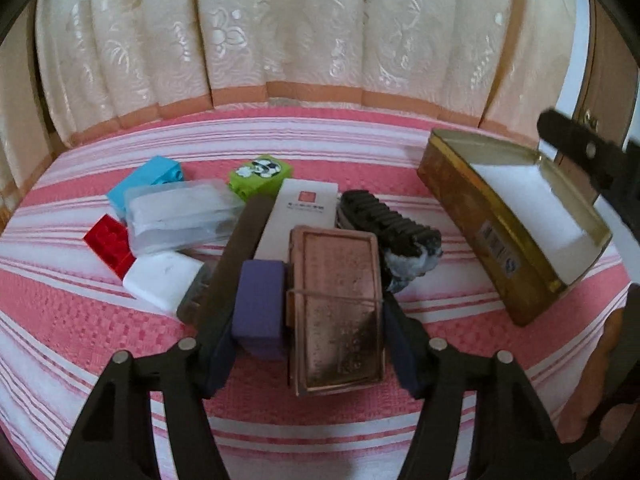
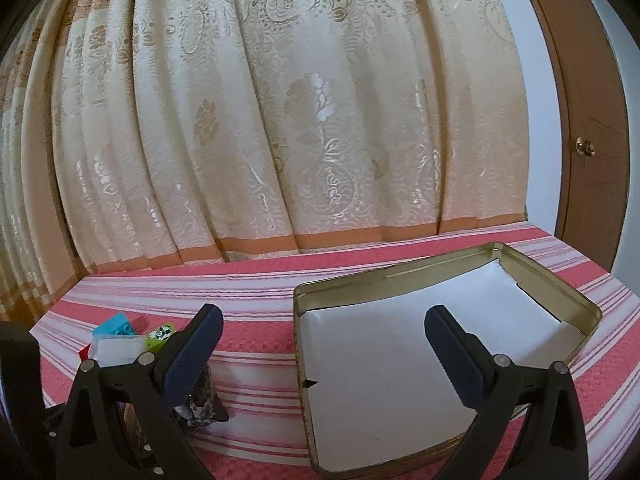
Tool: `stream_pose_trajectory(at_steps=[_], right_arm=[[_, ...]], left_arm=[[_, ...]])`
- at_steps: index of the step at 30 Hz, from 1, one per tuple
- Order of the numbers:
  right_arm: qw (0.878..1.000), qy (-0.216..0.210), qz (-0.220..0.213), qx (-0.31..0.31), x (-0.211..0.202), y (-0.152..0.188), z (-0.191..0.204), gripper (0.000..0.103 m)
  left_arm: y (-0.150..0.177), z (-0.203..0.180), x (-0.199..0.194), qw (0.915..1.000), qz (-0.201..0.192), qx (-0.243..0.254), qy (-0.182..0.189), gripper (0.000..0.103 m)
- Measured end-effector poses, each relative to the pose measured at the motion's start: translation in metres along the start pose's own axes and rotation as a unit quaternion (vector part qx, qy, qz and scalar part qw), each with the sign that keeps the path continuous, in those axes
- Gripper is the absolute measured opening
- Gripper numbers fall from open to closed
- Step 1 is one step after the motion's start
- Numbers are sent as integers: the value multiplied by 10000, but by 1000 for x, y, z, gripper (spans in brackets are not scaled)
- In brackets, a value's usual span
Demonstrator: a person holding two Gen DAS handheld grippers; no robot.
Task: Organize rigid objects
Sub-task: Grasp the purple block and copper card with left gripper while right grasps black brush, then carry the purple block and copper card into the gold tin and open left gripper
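The copper-coloured flat tin (image 1: 338, 312) lies on the pink striped cloth (image 1: 80, 320) directly between my left gripper's (image 1: 308, 344) fingers. The jaws stand spread; I cannot tell whether either pad touches the tin's sides. A purple block (image 1: 260, 312) sits just beside the tin on its left, against the left finger.

Behind the tin lies a white carton (image 1: 300, 216), and to its right a black ribbed object (image 1: 388, 224) rests on something crumpled and grey-white. Further left I see a cluster: a translucent plastic case (image 1: 176, 216), a white rectangular block (image 1: 162, 284) in front of it, a red brick (image 1: 108, 246), a blue brick (image 1: 148, 182) and a green brick with a cartoon print (image 1: 260, 174).

The open gold tin box (image 2: 440, 348) stands to the right of the cluster, well apart from the copper tin. A white sheet lines its floor. My right gripper (image 2: 324, 354) hangs above the box's near left part with its jaws wide apart and nothing between them; its right finger (image 2: 456, 356) is over the white lining, its left finger over the cloth.

A cream patterned curtain (image 2: 300, 120) hangs along the far edge of the cloth. A brown wooden door with a knob (image 2: 584, 146) stands at the far right.
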State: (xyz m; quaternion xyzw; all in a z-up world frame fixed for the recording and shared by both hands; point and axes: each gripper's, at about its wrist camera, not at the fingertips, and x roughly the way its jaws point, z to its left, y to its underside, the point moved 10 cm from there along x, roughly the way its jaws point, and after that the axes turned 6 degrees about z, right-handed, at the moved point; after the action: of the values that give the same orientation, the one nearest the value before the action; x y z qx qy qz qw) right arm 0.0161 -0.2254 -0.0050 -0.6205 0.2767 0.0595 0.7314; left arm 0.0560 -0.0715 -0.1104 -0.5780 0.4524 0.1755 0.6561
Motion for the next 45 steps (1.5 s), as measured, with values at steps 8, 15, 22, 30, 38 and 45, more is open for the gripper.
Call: stream_pose_trajectory(at_steps=[8, 15, 22, 30, 38, 45], right_arm=[[9967, -636, 252, -443, 7, 10, 35, 61], [9855, -1328, 695, -799, 11, 28, 75, 60], [9673, -1565, 1578, -1222, 34, 62, 107, 60], [9479, -1545, 2495, -1237, 61, 89, 107, 30], [9615, -2048, 1649, -795, 24, 49, 98, 28], [9873, -1289, 862, -344, 13, 7, 23, 28]], left_arm=[[1, 23, -30, 9983, -493, -299, -45, 65], [0, 55, -54, 9942, -845, -605, -276, 65], [1, 83, -69, 9906, -1020, -857, -315, 65], [1, 105, -78, 9870, -1092, -1071, -486, 65], [-11, 76, -77, 9885, -1141, -932, -351, 65], [-43, 12, -82, 9892, -1389, -454, -100, 65]])
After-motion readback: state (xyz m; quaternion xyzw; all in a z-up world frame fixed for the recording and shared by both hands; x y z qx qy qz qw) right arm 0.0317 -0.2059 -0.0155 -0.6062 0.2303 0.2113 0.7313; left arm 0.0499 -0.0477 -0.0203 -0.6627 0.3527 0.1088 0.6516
